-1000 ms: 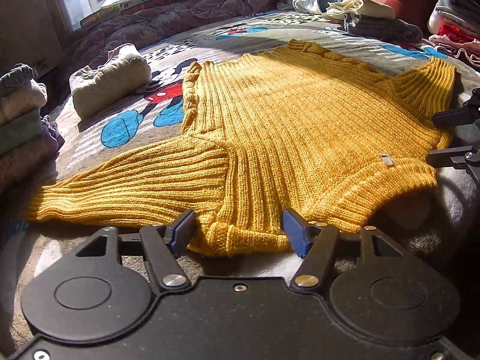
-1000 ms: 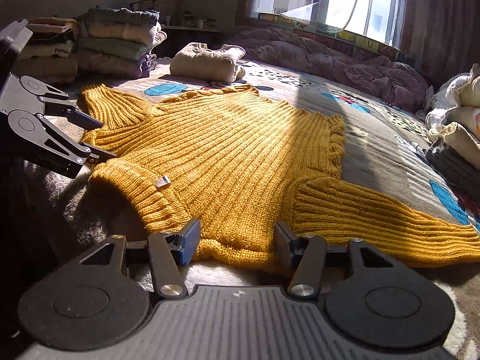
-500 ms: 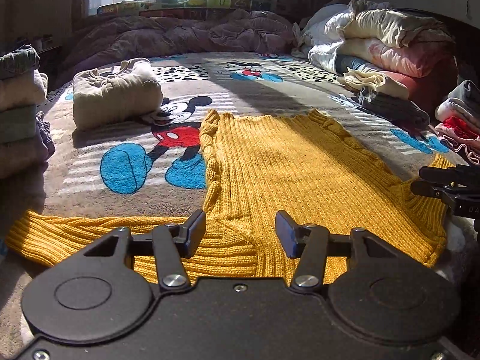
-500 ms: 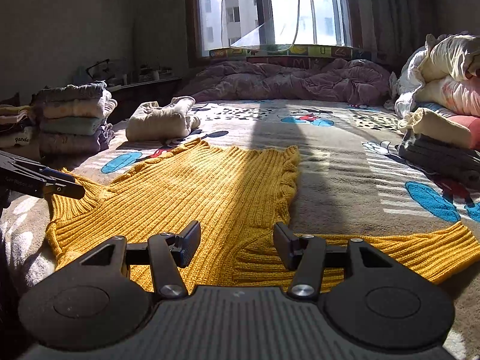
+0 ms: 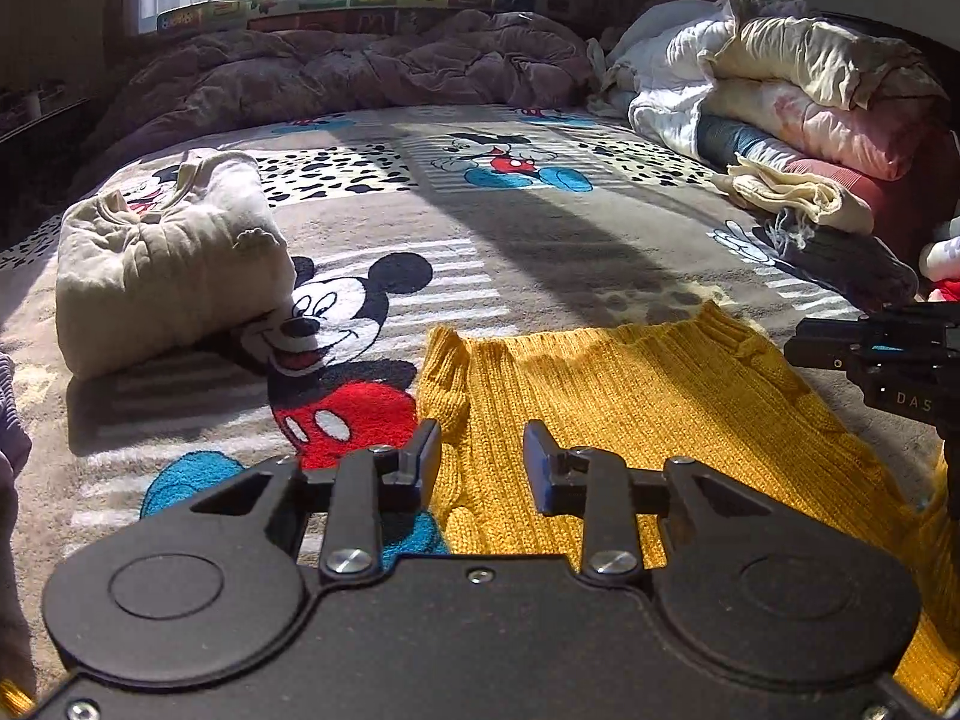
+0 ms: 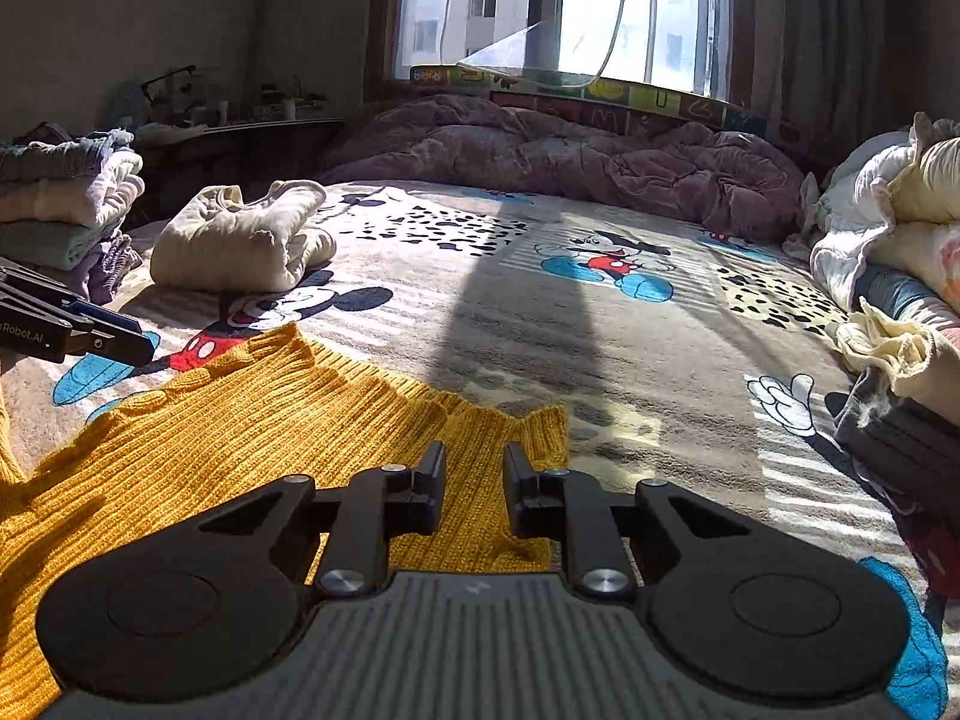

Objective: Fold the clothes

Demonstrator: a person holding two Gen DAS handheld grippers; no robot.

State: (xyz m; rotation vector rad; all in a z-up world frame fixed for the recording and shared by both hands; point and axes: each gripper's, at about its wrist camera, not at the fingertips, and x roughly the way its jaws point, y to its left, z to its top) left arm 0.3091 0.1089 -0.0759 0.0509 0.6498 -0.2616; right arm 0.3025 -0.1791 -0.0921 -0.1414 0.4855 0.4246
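A mustard-yellow knitted sweater (image 5: 648, 396) lies flat on the Mickey Mouse blanket (image 5: 510, 228), its ruffled hem away from me. My left gripper (image 5: 482, 456) is open over the sweater's left hem edge, with nothing between its fingers. My right gripper (image 6: 474, 474) is open, its jaws narrower, over the sweater (image 6: 252, 420) at its right hem corner. Each gripper shows at the edge of the other's view: the right one (image 5: 870, 354) and the left one (image 6: 78, 330).
A folded cream garment (image 5: 162, 264) sits on the blanket at the left. A stack of folded clothes (image 6: 60, 198) stands far left. A heap of bedding and clothes (image 5: 798, 96) lines the right side. A purple duvet (image 6: 570, 150) lies under the window.
Both grippers have moved forward along the sweater from its neck and shoulder end to the hem end. Both stay open; the jaws have narrowed somewhat.
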